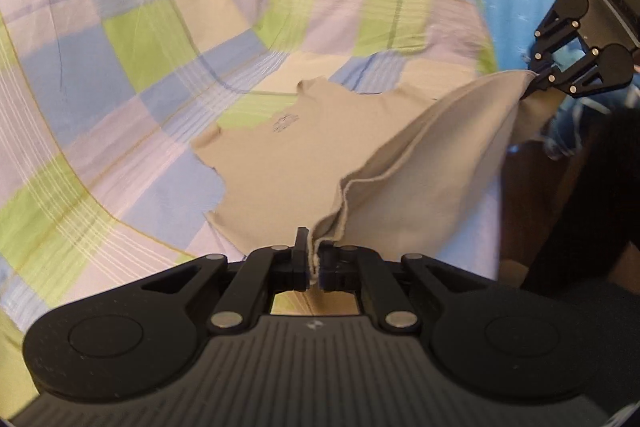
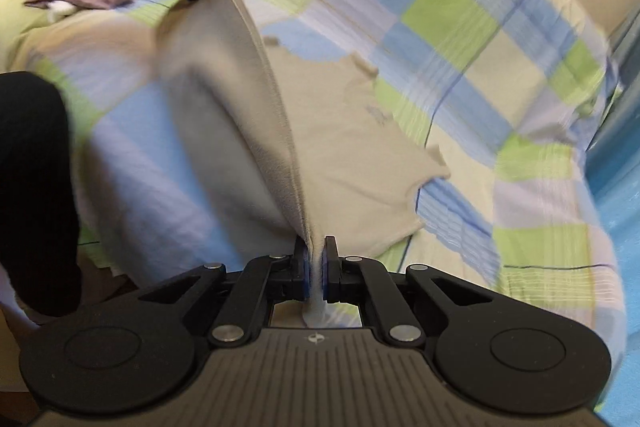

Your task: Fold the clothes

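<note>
Both grippers (image 1: 314, 259) (image 2: 315, 267) pinch tee (image 1: 280, 163), checkered bedsheet (image 1: 120, 67).

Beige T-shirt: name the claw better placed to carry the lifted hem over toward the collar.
Neither alone, probably. The left claw and right claw are each shut on one end of the beige T-shirt hem, raised off the checked bedsheet, so both should travel together.

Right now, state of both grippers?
Left gripper: shut on the beige cotton T-shirt hem.
Right gripper: shut on the same T-shirt's hem.
</note>
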Motion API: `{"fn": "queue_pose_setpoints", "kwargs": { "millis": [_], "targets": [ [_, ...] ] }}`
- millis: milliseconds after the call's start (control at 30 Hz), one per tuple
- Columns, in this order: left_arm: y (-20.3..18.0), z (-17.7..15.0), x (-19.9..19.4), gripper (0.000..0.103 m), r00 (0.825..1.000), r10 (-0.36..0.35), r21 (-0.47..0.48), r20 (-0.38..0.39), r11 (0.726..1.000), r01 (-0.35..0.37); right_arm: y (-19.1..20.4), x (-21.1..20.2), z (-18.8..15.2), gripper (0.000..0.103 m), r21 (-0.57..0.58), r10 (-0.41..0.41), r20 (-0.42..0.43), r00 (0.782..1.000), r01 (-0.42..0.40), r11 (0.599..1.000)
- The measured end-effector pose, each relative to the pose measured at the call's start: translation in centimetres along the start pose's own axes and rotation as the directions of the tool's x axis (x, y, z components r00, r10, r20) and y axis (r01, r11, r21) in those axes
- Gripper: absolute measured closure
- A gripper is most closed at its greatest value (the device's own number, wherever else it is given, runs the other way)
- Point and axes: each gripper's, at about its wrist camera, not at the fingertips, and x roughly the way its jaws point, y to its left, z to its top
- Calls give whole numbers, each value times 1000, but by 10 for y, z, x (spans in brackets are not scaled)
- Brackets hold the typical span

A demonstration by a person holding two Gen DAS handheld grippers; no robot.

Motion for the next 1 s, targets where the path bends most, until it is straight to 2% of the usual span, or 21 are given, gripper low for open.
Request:
{"fn": "queue_pose_setpoints", "kwargs": {
  "millis": [100,133,233,333,433,567,633,767,867,933,967,1000],
  "targets": [
    [27,0,53,101,998,-11,-104,-62,995,5,-36,51,2,96,112,66,-47,997,-60,992],
    [35,-1,67,101,996,-17,-141,-82,990,5,-47,67,0,91,166,97,-51,994,-87,982],
    [48,-7,88,100,995,-42,-197,-89,980,24,-77,89,-14,78,343,165,-7,986,-152,927],
    [57,-10,90,99,995,-60,-227,-74,973,41,-104,85,-38,73,521,187,105,977,-214,826],
    [60,-11,90,99,995,-67,-225,-70,973,50,-126,75,-73,72,679,166,216,962,-270,683],
    [57,-9,91,99,996,-54,-220,-70,975,37,-131,66,-104,66,780,125,298,946,-317,539],
    [56,-8,93,99,996,-48,-220,-69,975,32,-123,66,-113,59,801,118,326,938,-340,493],
    [57,-8,93,99,997,-50,-231,-65,972,34,-106,67,-118,56,811,111,349,931,-359,462],
    [57,-8,94,98,997,-50,-234,-59,972,35,-103,65,-115,56,804,94,366,926,-365,469],
    [58,-9,95,98,997,-53,-245,-52,969,39,-105,68,-111,59,805,115,359,926,-370,464],
    [59,-10,94,98,997,-55,-253,-48,967,41,-105,72,-108,65,803,135,352,926,-373,464],
    [59,-10,94,98,997,-55,-258,-45,965,42,-104,75,-106,90,799,156,346,925,-378,468]
  ]
}}
